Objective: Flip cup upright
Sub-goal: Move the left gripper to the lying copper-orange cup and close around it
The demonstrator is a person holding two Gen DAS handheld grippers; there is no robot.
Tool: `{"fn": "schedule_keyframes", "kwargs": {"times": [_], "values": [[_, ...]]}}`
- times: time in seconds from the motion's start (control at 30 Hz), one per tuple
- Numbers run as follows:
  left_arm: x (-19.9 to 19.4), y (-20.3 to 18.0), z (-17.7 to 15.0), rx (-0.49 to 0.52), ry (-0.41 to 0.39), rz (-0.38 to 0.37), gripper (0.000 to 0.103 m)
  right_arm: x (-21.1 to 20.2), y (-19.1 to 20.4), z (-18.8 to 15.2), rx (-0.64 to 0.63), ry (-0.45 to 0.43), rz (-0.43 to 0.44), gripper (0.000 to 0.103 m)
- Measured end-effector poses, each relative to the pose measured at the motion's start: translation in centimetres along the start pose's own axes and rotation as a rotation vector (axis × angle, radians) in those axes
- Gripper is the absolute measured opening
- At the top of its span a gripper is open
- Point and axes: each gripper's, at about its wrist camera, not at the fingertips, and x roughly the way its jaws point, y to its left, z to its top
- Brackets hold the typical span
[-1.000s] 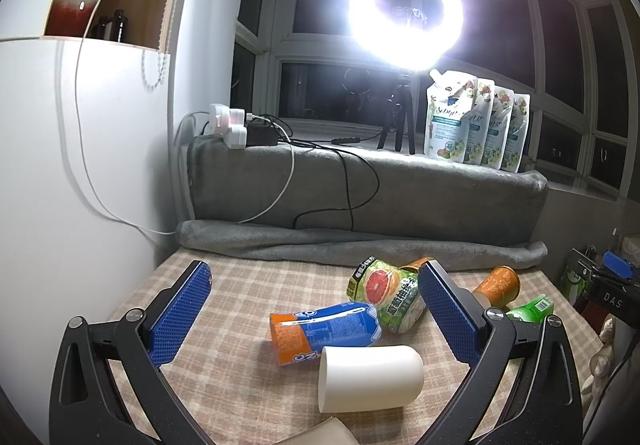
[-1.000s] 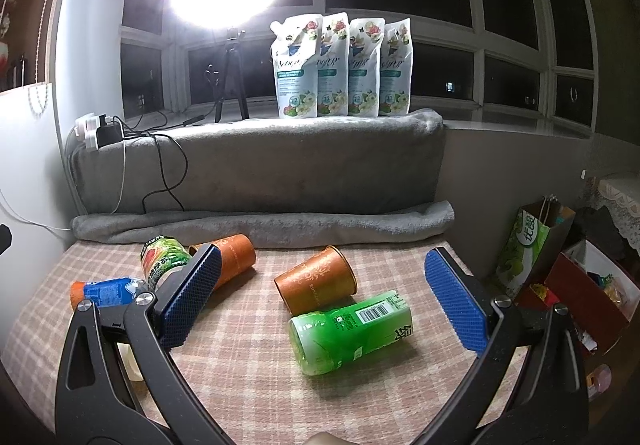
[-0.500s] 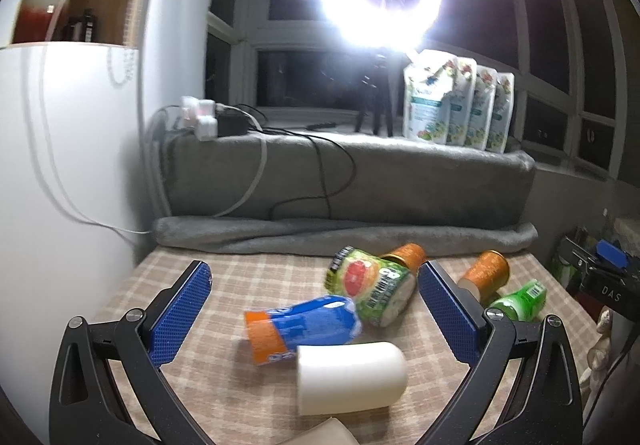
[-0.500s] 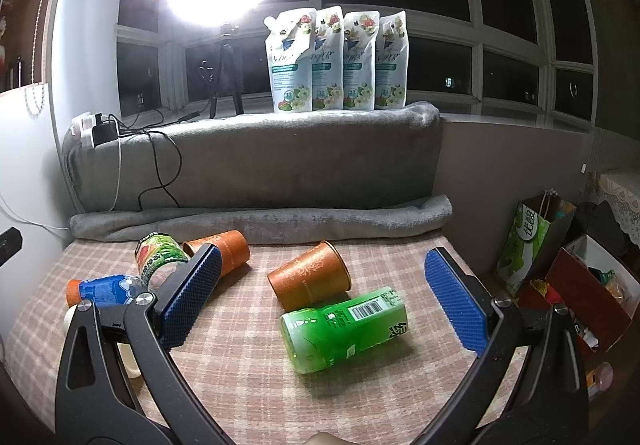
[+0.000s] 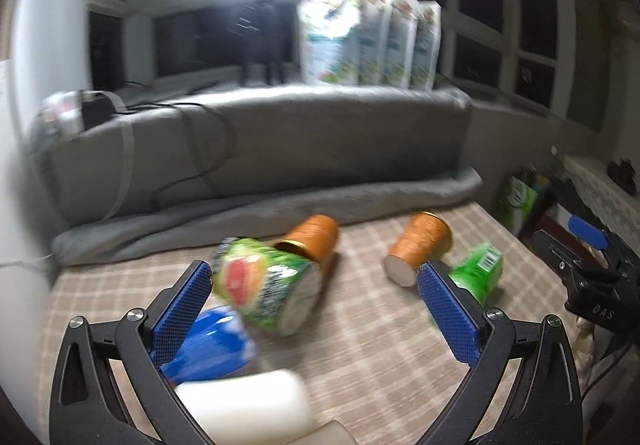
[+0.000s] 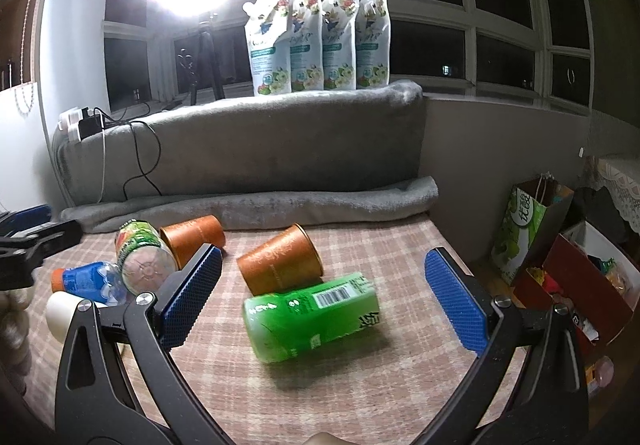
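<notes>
Two orange paper cups lie on their sides on the checked tablecloth: one [image 6: 280,261] mid-table with its mouth to the right, the other [image 6: 192,237] further left by a can. The left wrist view, blurred, shows them too: the right-hand cup [image 5: 420,249] and the left-hand cup [image 5: 312,237]. A white cup [image 5: 244,405] lies on its side close under my left gripper [image 5: 313,269], which is open and empty. My right gripper [image 6: 322,253] is open and empty, just short of the mid-table cup and above a green bottle [image 6: 312,317].
A green fruit-label can [image 6: 140,257], a blue bottle [image 6: 84,281] and the green bottle [image 5: 476,273] lie among the cups. A grey blanket roll [image 6: 256,205] bounds the table's far side. Bags and boxes [image 6: 560,265] stand past the right edge.
The left wrist view has swung sharply right and is motion-blurred; the objects slid left in it. The right gripper has come slightly closer to the green bottle and cup. Both grippers stayed open.
</notes>
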Motion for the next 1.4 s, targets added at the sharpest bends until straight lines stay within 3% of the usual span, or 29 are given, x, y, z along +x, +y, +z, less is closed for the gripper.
{"fn": "schedule_keyframes", "kwargs": {"times": [0.33,0.43,0.7,1.03,1.3,1.4], "values": [[9.2,-4.8,2.7,0.092,0.247,-0.227,0.102,0.4,-3.6,-1.2,0.059,0.029,-0.040,0.103],[12.2,-6.1,3.1,0.112,0.323,-0.255,0.095,0.5,-4.8,-1.7,0.078,0.038,-0.055,0.103],[18.7,-8.5,3.4,0.140,0.496,-0.325,0.093,0.9,-7.5,-2.4,0.124,0.060,-0.100,0.103],[21.9,-9.9,2.8,0.213,0.576,-0.317,0.088,1.7,-9.4,-3.0,0.171,0.074,-0.114,0.103],[22.3,-10.1,2.4,0.226,0.590,-0.306,0.062,1.9,-9.6,-3.0,0.183,0.075,-0.106,0.103],[21.8,-9.9,2.7,0.228,0.568,-0.300,0.062,1.8,-9.4,-3.0,0.181,0.073,-0.103,0.103]]}}
